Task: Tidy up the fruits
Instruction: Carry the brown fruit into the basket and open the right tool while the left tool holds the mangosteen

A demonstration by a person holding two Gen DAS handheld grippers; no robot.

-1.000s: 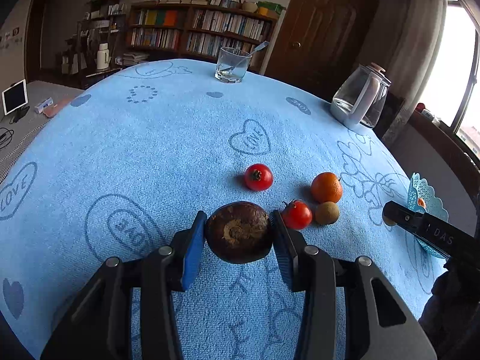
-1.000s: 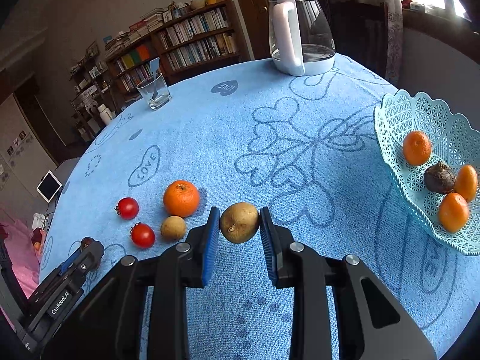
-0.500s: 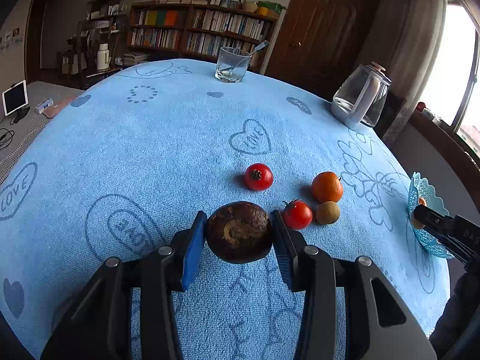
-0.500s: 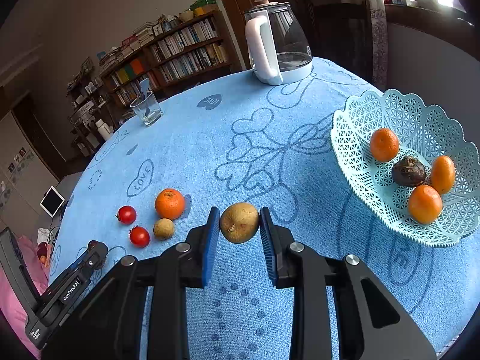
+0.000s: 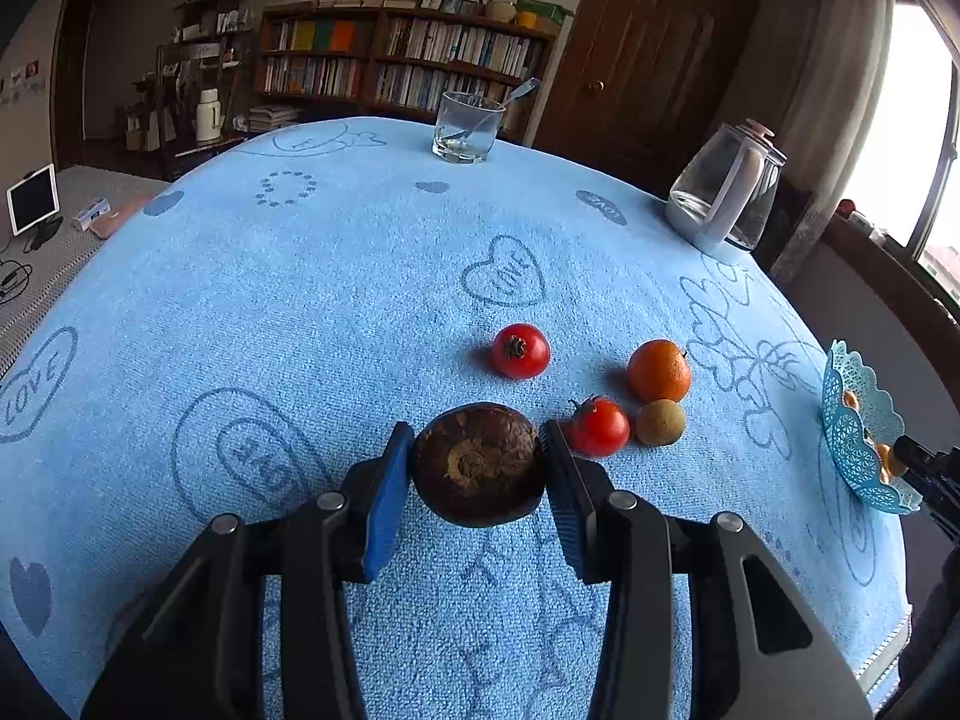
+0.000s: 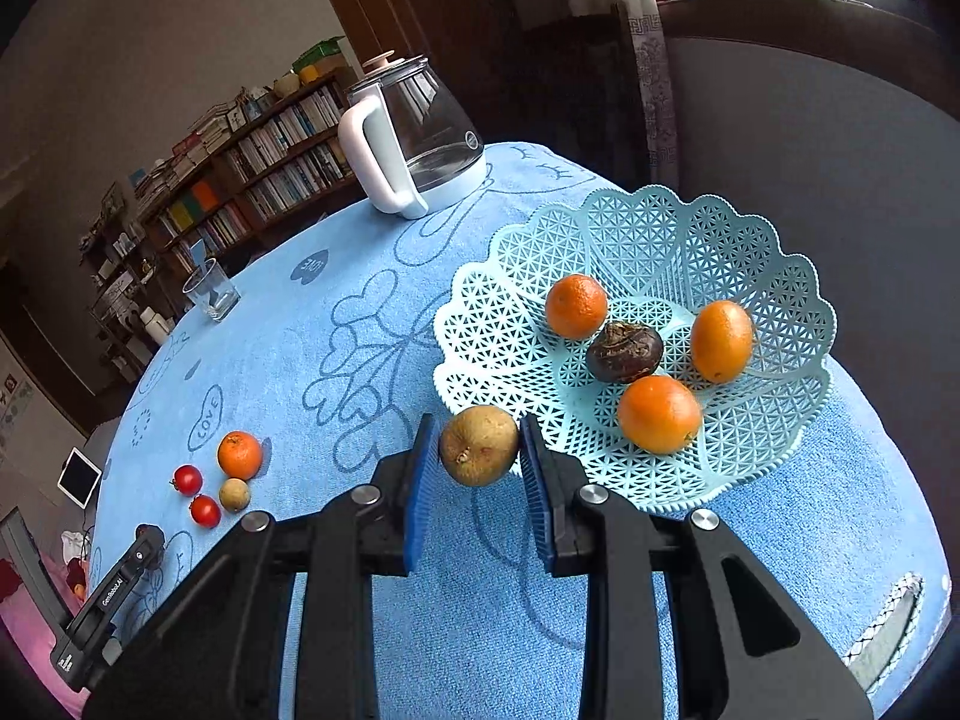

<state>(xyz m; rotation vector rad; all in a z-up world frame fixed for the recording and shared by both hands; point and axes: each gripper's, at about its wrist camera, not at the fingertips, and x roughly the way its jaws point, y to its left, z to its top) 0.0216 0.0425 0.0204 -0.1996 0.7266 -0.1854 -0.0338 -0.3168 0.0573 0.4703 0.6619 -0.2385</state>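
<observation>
Left tool [image 5: 477, 462]: pinching a dark brown fruit [image 5: 478, 463], round and rough-skinned, between ribbed blue pads above the table [image 5: 300, 312].
Right tool [image 6: 477, 450]: pinching a tan fruit [image 6: 479, 445], small and dull-skinned, sitting just at the near rim of the basket [image 6: 660, 228].
Basket: pale turquoise plastic lattice with a scalloped rim, carrying three oranges [image 6: 576, 306] and one dark fruit [image 6: 624, 352].
Table: wearing a blue terry cloth; two tomatoes [image 5: 519, 351], one loose orange [image 5: 659, 370] and one small brown fruit [image 5: 660, 422] are lying clustered.
Glassware: one tumbler [image 5: 467, 127], one jug [image 5: 723, 198].
</observation>
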